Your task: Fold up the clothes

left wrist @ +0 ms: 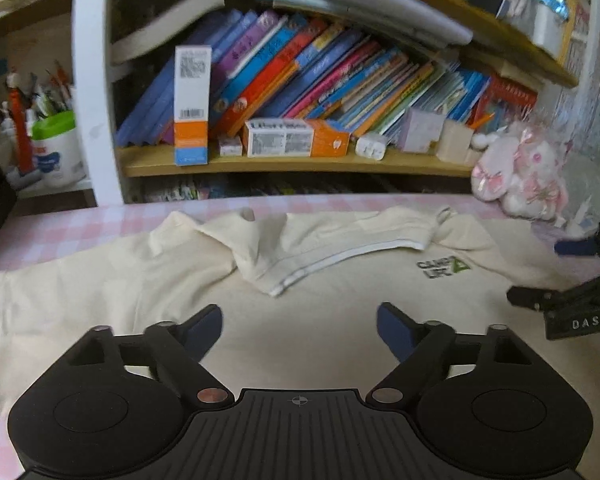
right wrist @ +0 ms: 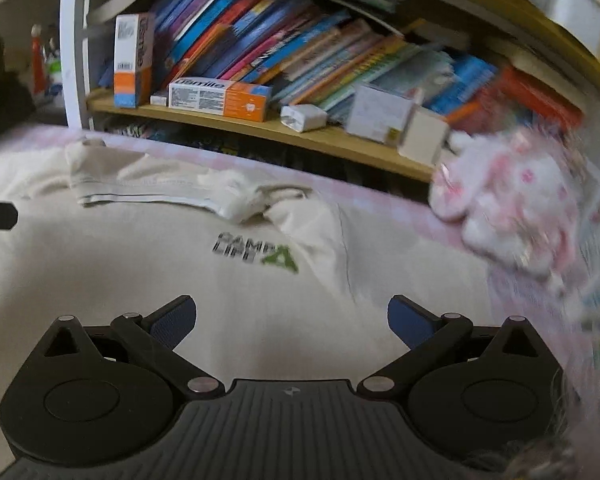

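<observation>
Shirt [left wrist: 292, 344] beneath both spread tongs [left wrist: 300, 328]

Leaning books [left wrist: 320, 76] fill the shelf [left wrist: 300, 166] beside a plush toy [left wrist: 520, 172].

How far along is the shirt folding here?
Barely begun. Done: the cream shirt lies spread face up on the pink checked tablecloth, collar rumpled. In hand: nothing; the left gripper and right gripper are over it, open and empty. Left: every fold, sleeves included.
</observation>
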A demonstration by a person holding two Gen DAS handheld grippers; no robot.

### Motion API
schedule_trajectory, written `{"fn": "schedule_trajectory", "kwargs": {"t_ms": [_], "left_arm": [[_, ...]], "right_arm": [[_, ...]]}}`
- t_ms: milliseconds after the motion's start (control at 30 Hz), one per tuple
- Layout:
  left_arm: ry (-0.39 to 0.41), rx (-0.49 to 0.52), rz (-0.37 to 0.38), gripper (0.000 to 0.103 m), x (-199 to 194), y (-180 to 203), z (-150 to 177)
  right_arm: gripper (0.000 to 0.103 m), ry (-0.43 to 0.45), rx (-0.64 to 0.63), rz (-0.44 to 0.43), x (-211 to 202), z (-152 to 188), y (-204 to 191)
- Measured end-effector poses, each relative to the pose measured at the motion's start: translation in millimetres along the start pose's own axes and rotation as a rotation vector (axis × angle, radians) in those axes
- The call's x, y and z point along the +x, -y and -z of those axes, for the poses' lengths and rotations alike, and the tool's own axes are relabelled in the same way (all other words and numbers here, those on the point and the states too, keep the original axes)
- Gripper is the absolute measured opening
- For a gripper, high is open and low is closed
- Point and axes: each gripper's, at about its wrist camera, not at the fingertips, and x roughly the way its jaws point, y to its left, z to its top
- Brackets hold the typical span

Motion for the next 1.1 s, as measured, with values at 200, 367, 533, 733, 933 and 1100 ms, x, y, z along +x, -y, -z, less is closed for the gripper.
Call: {"fn": "schedule_trajectory", "kwargs": {"t_ms": [200,367,533,733,933,1100], "left_arm": [[-0.104,-0.086,0.009,0.044,42.7,-25.4,-14.7],[-0.181,-0.112,0.093,0.044,74.3,-41.0,-28.8],[-0.141,-0.194,0.157,0.044,107.2,-66.3,-69.9],[0.101,-0.461,0.065,0.054,87.4,-113.2,-97.9],[0.04,-0.114,-0.077,0.056,79.2,-101.4,-81.2],[0.019,0.06,-0.045,0.056,76.6,-76.6,-67.6]], "right_arm": [[0.103,-0.005,-0.084,0.006,47.9,-23.1,6.3],[0.103,0.005,-0.305,-0.027,78.4,-37.6,-9.6],[0.102,0.017,-0.515,-0.027,117.2,-57.3,-23.2],[0.103,0.036,-0.052,0.158,156.7,-131.4,37.1],[0.103,0.04,-0.104,0.157,146.5,-115.7,69.1],[0.102,-0.02,-0.139,0.068,132.2,-96.5,87.1]]}}
